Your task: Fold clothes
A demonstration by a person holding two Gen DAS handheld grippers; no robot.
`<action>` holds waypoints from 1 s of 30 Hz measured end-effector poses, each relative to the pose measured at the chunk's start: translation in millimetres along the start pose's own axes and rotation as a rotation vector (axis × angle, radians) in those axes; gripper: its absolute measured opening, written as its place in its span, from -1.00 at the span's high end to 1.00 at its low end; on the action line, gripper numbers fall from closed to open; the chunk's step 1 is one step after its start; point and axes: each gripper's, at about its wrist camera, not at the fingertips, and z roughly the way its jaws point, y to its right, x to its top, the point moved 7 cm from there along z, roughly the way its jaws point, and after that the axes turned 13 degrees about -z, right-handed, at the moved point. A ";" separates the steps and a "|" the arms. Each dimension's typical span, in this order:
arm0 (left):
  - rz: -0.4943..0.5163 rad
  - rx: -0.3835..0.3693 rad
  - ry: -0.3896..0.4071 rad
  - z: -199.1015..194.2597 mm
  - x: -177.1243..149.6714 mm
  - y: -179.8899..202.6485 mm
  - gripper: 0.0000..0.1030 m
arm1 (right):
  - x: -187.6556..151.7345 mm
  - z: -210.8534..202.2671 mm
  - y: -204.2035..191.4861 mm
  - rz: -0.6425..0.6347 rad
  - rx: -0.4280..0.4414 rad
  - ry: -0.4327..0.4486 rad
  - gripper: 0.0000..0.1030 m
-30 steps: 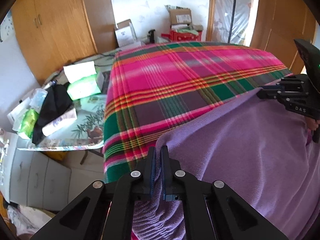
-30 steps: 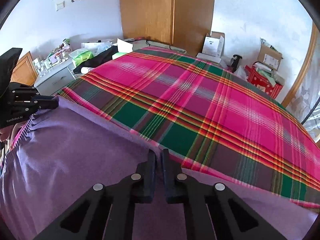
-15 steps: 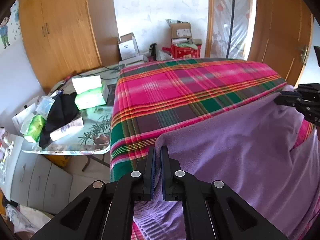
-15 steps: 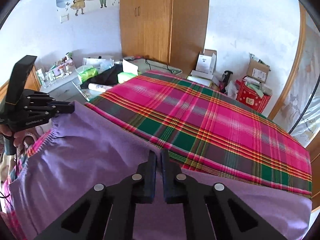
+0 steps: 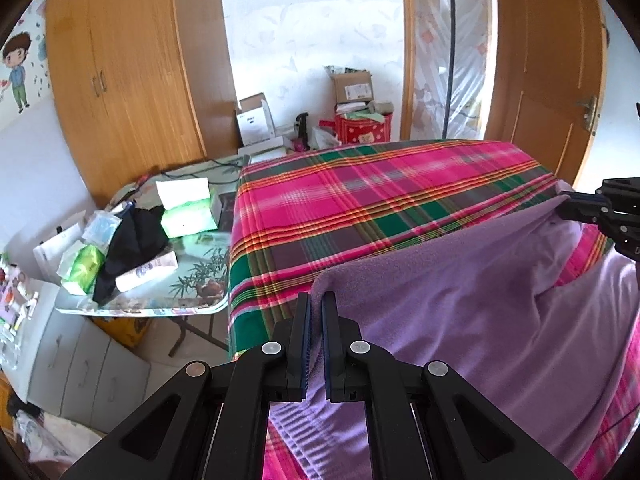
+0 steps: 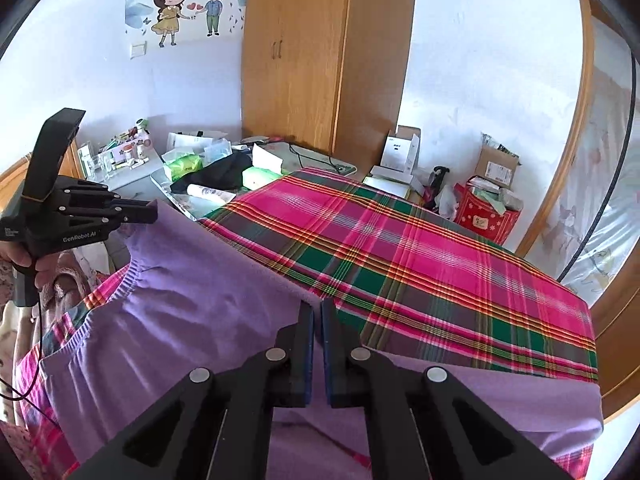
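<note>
Left wrist view first: black plastic left gripper (image 5: 316, 300), blue pads, jaws clamped on the top edge of the soft purple fleece garment (image 5: 460, 312) near its corner. Fabric has a matte, fuzzy nap; a gathered, ribbed band shows low between the fingers. Garment hangs lifted over the near part of the bed, top edge stretched across to the black right gripper (image 5: 568, 204) at the right border, which pinches the other end. Underneath, the pink, green and grey plaid woven blanket (image 5: 380, 208) lies flat and smooth over the bed. Beside the bed on the left, a glossy floral-print tabletop (image 5: 200, 276), cluttered: green tissue packs, black crumpled cloth. Orange wooden wardrobe (image 5: 132, 80) behind it.

Right wrist view: right gripper (image 6: 317, 308) also clenched, purple fleece edge nipped between its blue pads. Left gripper (image 6: 140, 215) seen side-on at left, fingertips closed on the garment's shirred elastic edge; a hand (image 6: 24, 258) wraps its handle. Fabric spans taut between the two grips, loose folds sagging below. Plaid blanket beyond it, cardboard boxes (image 6: 496, 168) stacked by the far wall.
</note>
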 end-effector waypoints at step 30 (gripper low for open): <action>0.085 0.016 0.133 -119.2 -75.0 34.4 0.91 | -53.8 -112.7 -76.6 0.000 -0.048 0.072 0.93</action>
